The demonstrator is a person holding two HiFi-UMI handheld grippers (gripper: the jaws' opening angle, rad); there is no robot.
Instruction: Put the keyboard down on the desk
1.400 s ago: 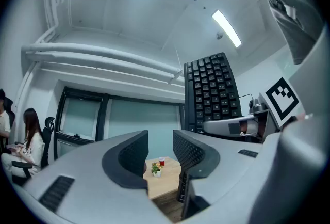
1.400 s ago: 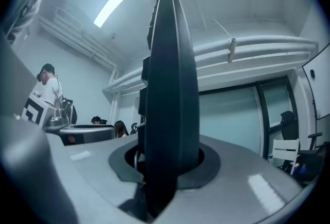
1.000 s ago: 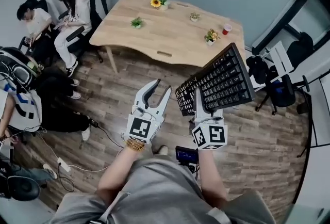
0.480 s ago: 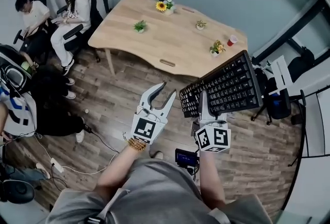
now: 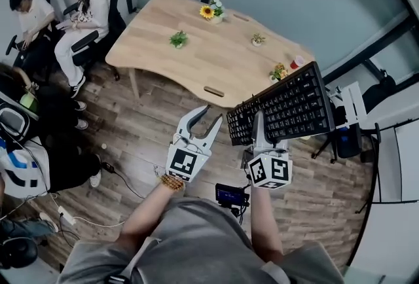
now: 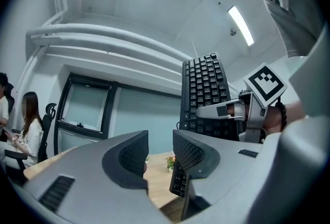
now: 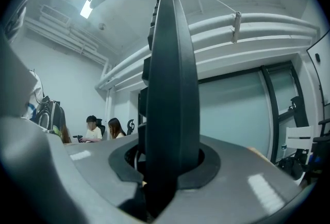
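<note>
A black keyboard point(image 5: 283, 109) hangs in the air over the wooden floor, keys up, near the front right corner of the light wooden desk point(image 5: 196, 53). My right gripper point(image 5: 256, 124) is shut on the keyboard's near long edge; in the right gripper view the keyboard point(image 7: 170, 99) stands edge-on between the jaws. My left gripper point(image 5: 201, 120) is open and empty, just left of the keyboard. From the left gripper view, the left gripper point(image 6: 157, 153) frames the desk, with the keyboard point(image 6: 205, 95) and the right gripper to its right.
On the desk stand a sunflower pot point(image 5: 208, 12), small plants point(image 5: 178, 38), point(image 5: 258, 39), point(image 5: 279, 72) and a red cup point(image 5: 296, 62). Two people sit on chairs point(image 5: 69, 14) at the left. Cables and bags lie on the floor at left. A phone point(image 5: 229, 195) hangs at my waist.
The view has shifted so that the desk lies closer beneath the keyboard; both grippers kept their stance, the right one still holding the keyboard.
</note>
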